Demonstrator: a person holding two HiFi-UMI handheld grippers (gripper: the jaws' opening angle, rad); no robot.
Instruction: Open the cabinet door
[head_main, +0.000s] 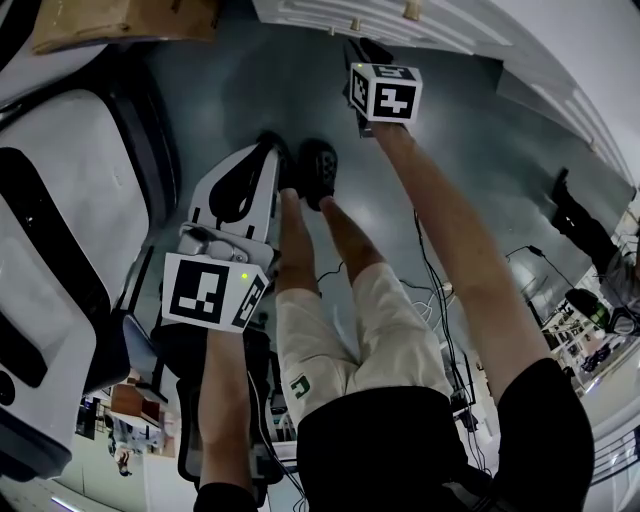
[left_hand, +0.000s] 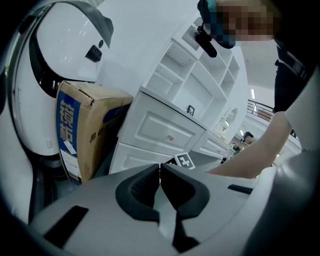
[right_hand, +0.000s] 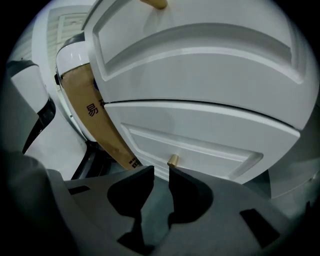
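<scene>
On the white cabinet door (right_hand: 210, 142), the knob (right_hand: 172, 160) could be missed if the parted right tongs (right_hand: 161, 174) are closed off-centre; the left tongs (left_hand: 159, 172) are shut.

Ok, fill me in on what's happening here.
A person stands facing a white cabinet with a claw in each hand. The right claw is reached out low towards the cabinet's lower panel. Its jaws are apart and lined up just short of the small brass knob, with no grip on it yet. The left claw is held back, jaws together and empty. A cardboard box leans beside the cabinet. The panel looks shut.
</scene>
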